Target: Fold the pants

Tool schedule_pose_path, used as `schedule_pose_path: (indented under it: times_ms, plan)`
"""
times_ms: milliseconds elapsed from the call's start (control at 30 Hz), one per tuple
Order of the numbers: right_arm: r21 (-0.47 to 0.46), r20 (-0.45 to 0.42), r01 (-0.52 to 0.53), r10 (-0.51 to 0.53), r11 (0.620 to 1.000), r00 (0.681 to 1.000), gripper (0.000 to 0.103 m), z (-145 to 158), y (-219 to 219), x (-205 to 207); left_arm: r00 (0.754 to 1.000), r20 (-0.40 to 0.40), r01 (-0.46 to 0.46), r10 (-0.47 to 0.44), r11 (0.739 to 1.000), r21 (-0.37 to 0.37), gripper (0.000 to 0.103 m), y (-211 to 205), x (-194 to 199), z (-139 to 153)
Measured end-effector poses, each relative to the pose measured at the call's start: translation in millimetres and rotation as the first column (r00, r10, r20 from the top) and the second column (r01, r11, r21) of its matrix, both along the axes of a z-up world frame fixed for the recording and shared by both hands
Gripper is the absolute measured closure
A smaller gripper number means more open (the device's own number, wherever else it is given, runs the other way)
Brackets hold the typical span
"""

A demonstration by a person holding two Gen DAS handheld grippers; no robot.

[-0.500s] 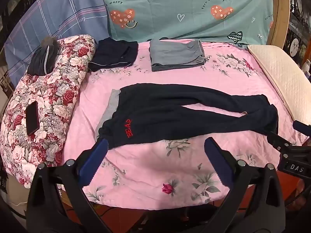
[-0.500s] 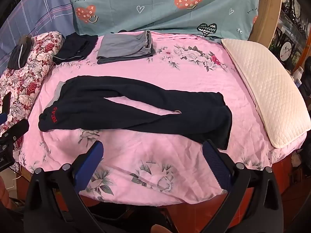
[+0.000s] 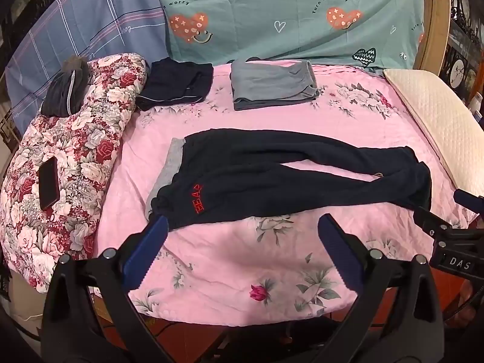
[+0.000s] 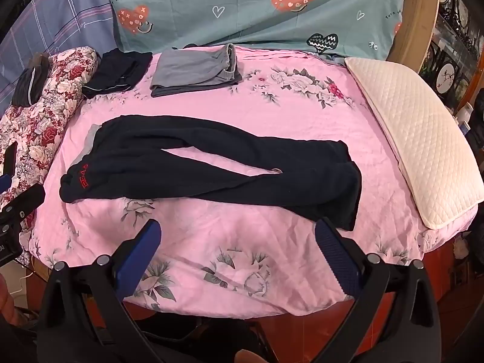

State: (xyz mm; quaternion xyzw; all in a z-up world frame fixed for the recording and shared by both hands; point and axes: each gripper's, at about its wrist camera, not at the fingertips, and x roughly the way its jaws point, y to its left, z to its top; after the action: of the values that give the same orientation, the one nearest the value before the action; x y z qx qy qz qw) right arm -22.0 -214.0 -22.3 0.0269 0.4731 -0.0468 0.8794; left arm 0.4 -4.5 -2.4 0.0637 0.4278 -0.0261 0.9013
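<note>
We see dark navy fleece pants with red lettering [image 3: 272,178] spread flat across the pink floral bedsheet [image 3: 272,272], waistband left, our left gripper [image 3: 242,242] and right gripper [image 4: 239,242] both wide open, empty, hovering near the sheet's front edge

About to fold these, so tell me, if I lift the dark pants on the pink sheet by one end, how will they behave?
The dark pants lie flat and rumpled, so probably floppy: the free end should sag and trail. The cloth looks thick, so fairly heavy. They may drag on the wrinkled pink sheet.
</note>
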Motion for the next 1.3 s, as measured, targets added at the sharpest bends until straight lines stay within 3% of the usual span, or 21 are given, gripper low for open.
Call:
schedule_pose_path:
  times_ms: [1300]
  plan:
    - [0.007,-0.024,0.012,-0.012,1.0,1.0,0.001,-3.3,-2.2,6.1,1.0,-0.014,0.01,-0.01,1.0,-0.002,0.002,3.5,8.7,-0.3]
